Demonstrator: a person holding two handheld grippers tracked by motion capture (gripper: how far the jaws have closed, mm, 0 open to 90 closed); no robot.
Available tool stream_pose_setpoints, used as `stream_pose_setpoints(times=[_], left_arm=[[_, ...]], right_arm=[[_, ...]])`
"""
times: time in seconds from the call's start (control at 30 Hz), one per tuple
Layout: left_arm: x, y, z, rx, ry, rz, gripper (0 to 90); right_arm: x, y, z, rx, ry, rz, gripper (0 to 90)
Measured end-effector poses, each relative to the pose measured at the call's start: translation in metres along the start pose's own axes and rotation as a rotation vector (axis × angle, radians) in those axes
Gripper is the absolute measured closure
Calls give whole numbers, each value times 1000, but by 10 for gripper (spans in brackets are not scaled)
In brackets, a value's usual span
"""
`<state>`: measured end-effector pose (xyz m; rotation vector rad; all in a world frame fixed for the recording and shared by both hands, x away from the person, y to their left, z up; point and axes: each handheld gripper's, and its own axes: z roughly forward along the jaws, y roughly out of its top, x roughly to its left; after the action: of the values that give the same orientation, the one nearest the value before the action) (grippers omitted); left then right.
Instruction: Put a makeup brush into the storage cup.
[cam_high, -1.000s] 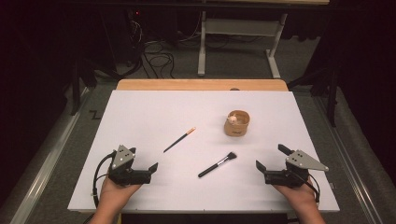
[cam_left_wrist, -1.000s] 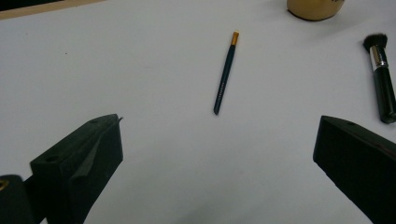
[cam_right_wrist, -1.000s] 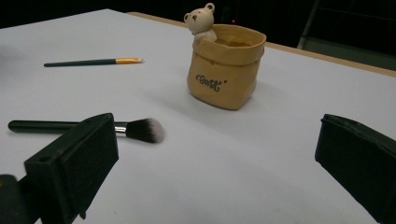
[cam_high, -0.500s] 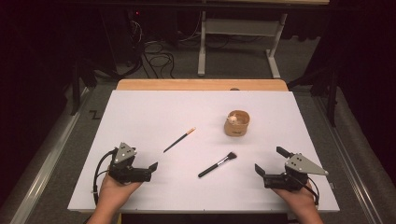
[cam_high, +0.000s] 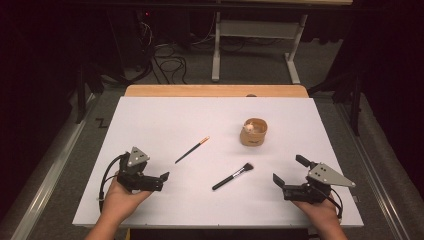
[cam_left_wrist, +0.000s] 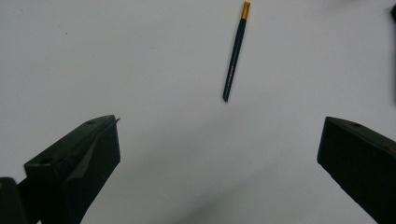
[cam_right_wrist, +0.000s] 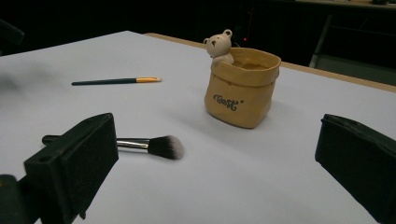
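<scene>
Nearest the person, the left gripper (cam_high: 159, 179) and the right gripper (cam_high: 289, 174) are resting low on the white table (cam_high: 150, 125), each with jaws spread wide and holding nothing. Lying between them, at about eleven o'clock from the right gripper, is the black-handled fluffy makeup brush (cam_high: 233, 176), flat and untouched. A good pick-up is probably calling for closing across its slim handle, not the bristles. The slender dark green brush with a gold tip (cam_high: 192, 149) is lying at one o'clock from the left gripper, well apart. Farther off, the tan bag-shaped ceramic pot with a small bear (cam_high: 254, 132) is standing upright; nothing is blocking either reach.
</scene>
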<state>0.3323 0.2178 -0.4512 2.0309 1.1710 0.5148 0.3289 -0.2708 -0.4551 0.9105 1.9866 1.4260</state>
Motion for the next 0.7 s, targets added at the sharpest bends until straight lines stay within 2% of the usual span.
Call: stream_pose_setpoints(times=[0.07, 0.17, 0.3, 0.5, 0.57, 0.67, 0.7], left_arm=[[-2, 2, 1, 18, 5, 14, 2], [-4, 4, 4, 84, -16, 26, 2], [-5, 6, 5, 155, -22, 47, 2], [-3, 6, 4, 233, -45, 33, 1], [-2, 5, 4, 249, -55, 16, 2], [1, 4, 4, 273, -63, 11, 4], [3, 4, 5, 296, -77, -7, 6]], right_arm=[[0, 0, 0, -1, 4, 3, 3], [1, -1, -1, 3, 6, 8, 2], [1, -3, -1, 5, 15, 8, 2], [2, -4, -1, 12, 18, 9, 3], [1, -5, -2, 14, 19, 11, 2], [0, -6, -3, 19, 24, 14, 2], [0, -7, -3, 19, 23, 14, 3]])
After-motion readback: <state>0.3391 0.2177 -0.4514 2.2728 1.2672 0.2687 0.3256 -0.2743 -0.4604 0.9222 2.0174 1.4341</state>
